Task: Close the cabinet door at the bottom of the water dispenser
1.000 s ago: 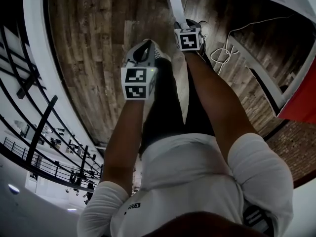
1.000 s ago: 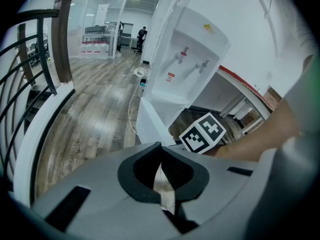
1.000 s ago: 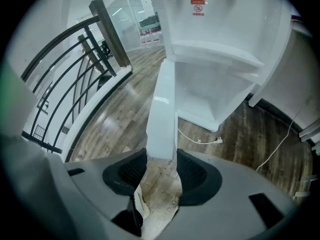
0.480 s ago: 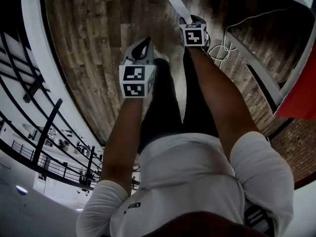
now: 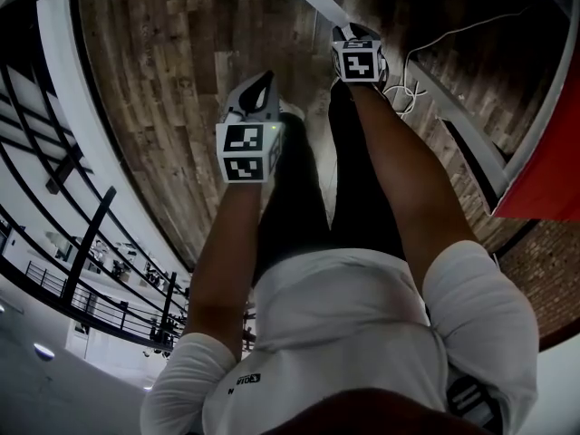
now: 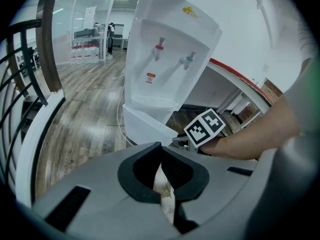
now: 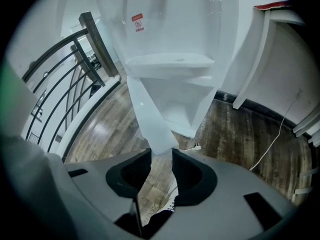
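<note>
L hand-held gripper [image 6: 160,148]: clenched, tips meeting, nothing held. It hangs over the wood floor [image 6: 85,119], apart from the door. Door [image 7: 150,114]: at dispenser [image 7: 170,29] base, swung open. Long axis upright, free edge pointing at R hand-held gripper [image 7: 161,154]. R jaws: released, just been closing. Door's lower edge sits at the tip gap; contact w/ pads can't be told.

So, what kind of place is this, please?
Probably an office or a similar public building, indoors: a white water dispenser stands on wood-plank flooring, near a black railing, with glass-walled rooms behind.
</note>
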